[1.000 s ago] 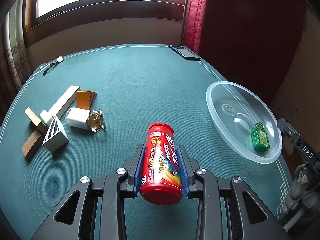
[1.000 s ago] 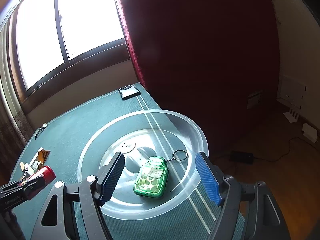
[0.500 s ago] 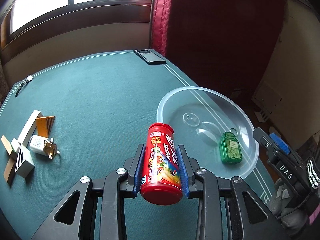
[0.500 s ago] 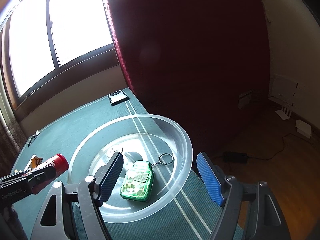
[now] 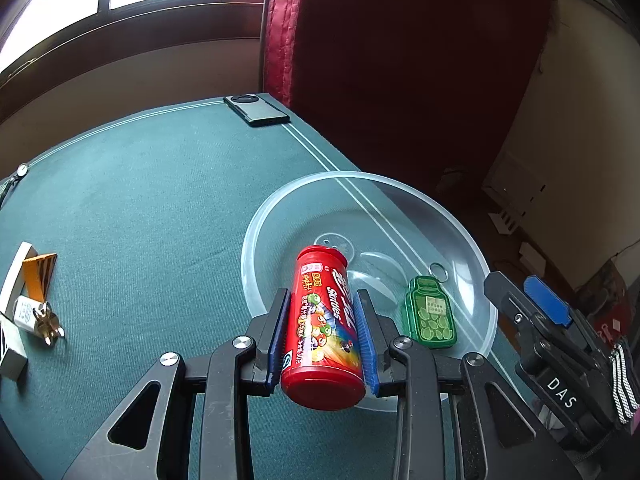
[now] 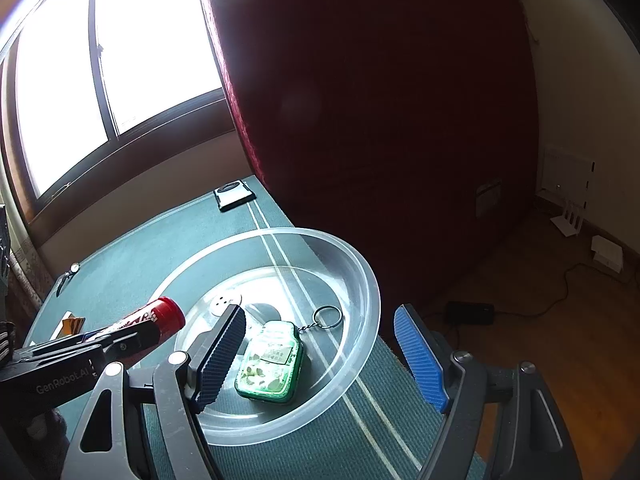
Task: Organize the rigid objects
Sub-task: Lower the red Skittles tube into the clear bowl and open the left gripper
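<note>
My left gripper (image 5: 323, 304) is shut on a red Skittles can (image 5: 322, 320), held lying along the fingers above the near left rim of a clear plastic bowl (image 5: 460, 232). A green bottle-shaped keychain (image 5: 430, 312) lies inside the bowl. In the right wrist view the bowl's rim (image 6: 360, 268) and the keychain (image 6: 270, 360) lie under my right gripper (image 6: 320, 344), which is open and empty. The can (image 6: 160, 316) and the left gripper come in from the left there.
A pile of small things lies at the table's left: a white block (image 5: 14, 276), an orange card (image 5: 40, 272), a white charger with brass keys (image 5: 36, 316). A dark phone (image 5: 256, 110) lies at the far edge. The table's right edge runs under the bowl.
My left gripper has carried the can rightward, from over the table to over the bowl's near rim. The right gripper stays open and has drifted slightly to the right of the keychain.
</note>
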Tool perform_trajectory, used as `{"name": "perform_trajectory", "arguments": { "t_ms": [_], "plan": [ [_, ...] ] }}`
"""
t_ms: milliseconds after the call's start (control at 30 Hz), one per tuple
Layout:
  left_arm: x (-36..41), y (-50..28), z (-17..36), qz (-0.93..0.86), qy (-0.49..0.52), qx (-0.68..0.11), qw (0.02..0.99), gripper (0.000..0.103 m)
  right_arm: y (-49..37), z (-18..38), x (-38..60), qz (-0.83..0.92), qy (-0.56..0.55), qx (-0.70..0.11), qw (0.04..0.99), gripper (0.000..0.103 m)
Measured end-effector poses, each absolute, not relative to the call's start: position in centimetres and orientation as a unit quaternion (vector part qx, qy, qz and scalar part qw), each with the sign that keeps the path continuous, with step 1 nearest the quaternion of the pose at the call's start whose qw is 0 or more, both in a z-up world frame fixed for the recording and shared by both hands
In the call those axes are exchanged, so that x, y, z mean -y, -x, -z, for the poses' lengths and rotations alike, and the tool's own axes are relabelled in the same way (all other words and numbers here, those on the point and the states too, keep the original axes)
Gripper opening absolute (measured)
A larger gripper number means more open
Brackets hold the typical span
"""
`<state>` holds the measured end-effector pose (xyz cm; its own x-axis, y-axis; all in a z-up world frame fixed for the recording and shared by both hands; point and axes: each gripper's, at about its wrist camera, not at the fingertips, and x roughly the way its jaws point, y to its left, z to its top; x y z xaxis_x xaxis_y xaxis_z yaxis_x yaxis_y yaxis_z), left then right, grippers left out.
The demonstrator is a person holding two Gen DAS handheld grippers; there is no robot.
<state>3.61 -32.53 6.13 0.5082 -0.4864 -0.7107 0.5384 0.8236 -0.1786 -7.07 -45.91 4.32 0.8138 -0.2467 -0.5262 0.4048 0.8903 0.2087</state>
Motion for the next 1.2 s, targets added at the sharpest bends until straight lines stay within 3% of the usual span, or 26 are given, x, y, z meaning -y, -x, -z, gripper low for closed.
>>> {"name": "perform_trajectory", "arguments": {
  "t_ms": [467,567,600,1200],
  "plan": [
    [34.2,-4.8,-5.2,0.314,-0.017,-0.387,0.867,0.035,7.3,-4.2,45.8,0.168,-0.155,-0.255,0.939,0.08],
    [33.4,-4.8,-5.2,0.311,-0.002,-0.388,0.868,0.066,7.4,-4.2,45.6,0.167,-0.154,-0.256,0.94,0.08],
    [33.0,-4.8,-5.4,0.305,0.004,-0.383,0.872,0.068,7.4,-4.1,45.5,0.166,-0.153,-0.257,0.94,0.08],
    [28.2,-4.0,-5.0,0.254,0.01,-0.396,0.882,0.068,7.4,-4.2,43.2,0.16,-0.11,-0.254,0.947,0.083]
  ]
}}
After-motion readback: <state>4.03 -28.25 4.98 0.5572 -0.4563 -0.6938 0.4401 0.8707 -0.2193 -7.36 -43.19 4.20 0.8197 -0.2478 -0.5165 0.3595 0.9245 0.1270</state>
